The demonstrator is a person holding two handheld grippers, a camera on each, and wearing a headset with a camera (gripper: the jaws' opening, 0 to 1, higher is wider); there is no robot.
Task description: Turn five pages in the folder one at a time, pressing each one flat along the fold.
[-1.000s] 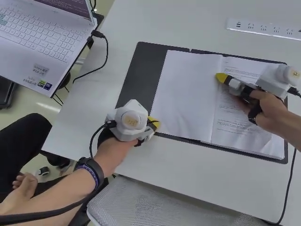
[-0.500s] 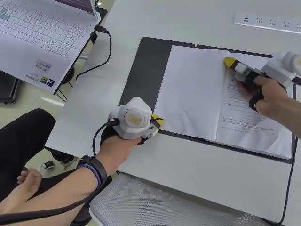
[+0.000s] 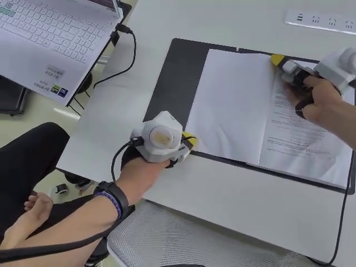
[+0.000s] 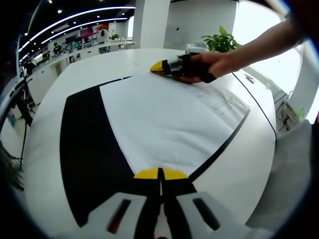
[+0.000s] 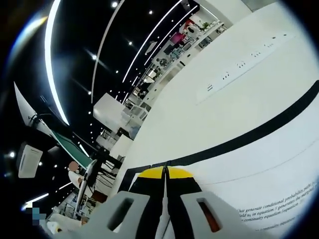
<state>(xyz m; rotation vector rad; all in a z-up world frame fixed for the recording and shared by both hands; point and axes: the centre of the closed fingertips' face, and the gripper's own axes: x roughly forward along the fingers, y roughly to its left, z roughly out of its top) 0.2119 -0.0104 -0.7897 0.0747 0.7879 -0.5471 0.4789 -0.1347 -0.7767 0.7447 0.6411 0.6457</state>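
Both jaws-together: left hand-held gripper [image 3: 187, 142], right hand-held gripper [image 3: 276, 59] | folder [image 3: 172, 83] open, blank page [image 3: 233, 100] beside printed page [image 3: 300, 139]

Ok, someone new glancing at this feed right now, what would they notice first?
The open black folder in the middle of the white table, with a blank page lying across its left half. Then the two yellow-tipped grippers: the right gripper, jaws shut, at the top of the fold, and the left gripper, jaws shut, at the page's near corner. A laptop sits at far left.
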